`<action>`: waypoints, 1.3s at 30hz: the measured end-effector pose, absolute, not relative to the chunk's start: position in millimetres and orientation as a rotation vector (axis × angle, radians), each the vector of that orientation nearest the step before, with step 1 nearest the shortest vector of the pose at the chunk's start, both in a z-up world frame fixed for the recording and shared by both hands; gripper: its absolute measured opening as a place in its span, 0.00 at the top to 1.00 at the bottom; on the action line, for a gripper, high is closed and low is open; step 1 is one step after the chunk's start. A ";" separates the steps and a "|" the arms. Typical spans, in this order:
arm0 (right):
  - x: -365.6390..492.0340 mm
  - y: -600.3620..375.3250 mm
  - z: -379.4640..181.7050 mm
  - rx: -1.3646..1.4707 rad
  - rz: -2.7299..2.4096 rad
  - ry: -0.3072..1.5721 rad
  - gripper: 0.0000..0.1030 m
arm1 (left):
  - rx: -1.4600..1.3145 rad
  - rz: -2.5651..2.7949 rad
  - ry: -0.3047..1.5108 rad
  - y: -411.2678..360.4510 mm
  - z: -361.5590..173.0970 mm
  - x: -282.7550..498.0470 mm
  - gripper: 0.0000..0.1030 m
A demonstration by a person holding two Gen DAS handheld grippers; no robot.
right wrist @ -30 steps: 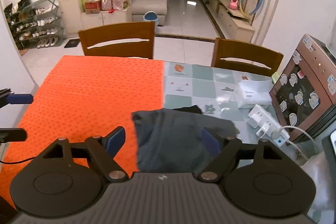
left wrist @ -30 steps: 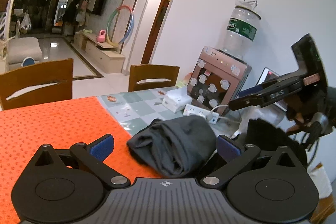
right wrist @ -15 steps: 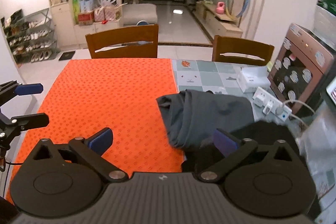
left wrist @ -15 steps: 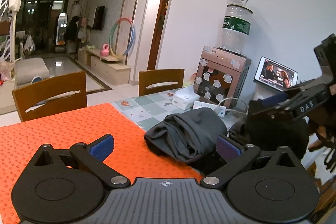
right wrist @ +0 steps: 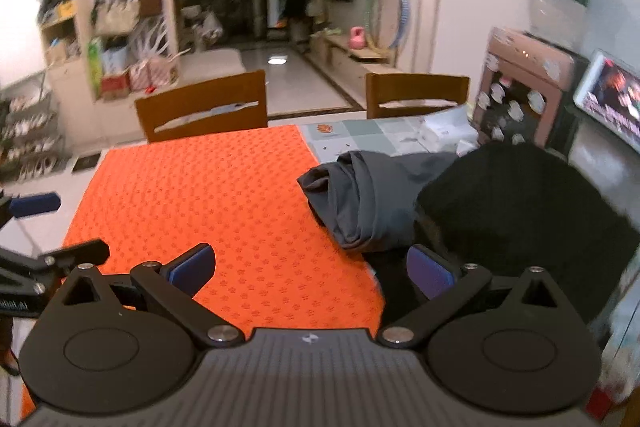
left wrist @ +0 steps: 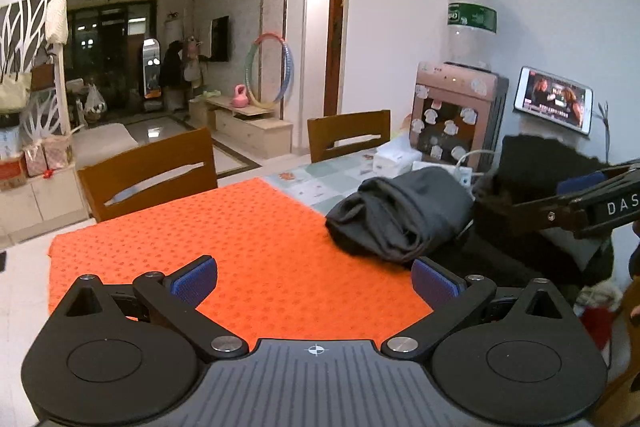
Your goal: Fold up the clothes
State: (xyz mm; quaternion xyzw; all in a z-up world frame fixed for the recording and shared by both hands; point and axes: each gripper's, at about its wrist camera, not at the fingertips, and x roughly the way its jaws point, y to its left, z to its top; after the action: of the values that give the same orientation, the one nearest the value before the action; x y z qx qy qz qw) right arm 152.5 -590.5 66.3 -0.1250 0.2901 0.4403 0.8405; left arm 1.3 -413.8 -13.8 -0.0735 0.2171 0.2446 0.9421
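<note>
Orange dotted tablecloth bare; grey folded garment set aside, black fuzzy garment unfolded; left gripper & right gripper jaws wide, empty.

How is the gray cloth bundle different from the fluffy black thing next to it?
The gray garment is smooth, lighter in color and rolled into folds; the black garment is darker, fuzzy and heaped in a taller mound. The gray garment lies partly on the orange mat, while the black garment sits off it, nearer the table's right end. Both are dark clothes touching each other, and neither gripper holds them.
</note>
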 end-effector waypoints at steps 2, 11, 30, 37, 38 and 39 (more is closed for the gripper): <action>141.8 -592.6 56.1 -0.219 0.904 0.623 0.00 | -0.152 0.489 0.462 -411.3 -18.9 -5.2 0.00; 106.1 -575.5 11.6 -0.199 0.806 0.658 0.00 | -0.232 0.515 0.600 -398.3 -53.1 -28.3 0.00; 73.9 -564.4 -30.4 -0.169 0.659 0.684 0.00 | -0.251 0.528 0.681 -395.3 -78.7 -39.4 0.00; 76.6 -565.4 -33.8 -0.161 0.634 0.693 0.00 | -0.266 0.516 0.689 -392.1 -82.0 -38.4 0.00; 76.7 -564.5 -34.5 -0.161 0.632 0.695 0.00 | -0.268 0.514 0.691 -391.5 -82.8 -38.2 0.00; 76.6 -564.6 -35.5 -0.161 0.632 0.697 0.00 | -0.269 0.512 0.693 -391.0 -83.3 -38.1 0.00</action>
State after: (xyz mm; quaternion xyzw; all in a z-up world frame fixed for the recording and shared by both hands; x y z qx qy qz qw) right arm 76.6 -564.6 -35.5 -0.0776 0.3352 0.3043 0.8883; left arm -38.1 -391.0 -83.3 -0.1301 0.3350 0.2474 0.8998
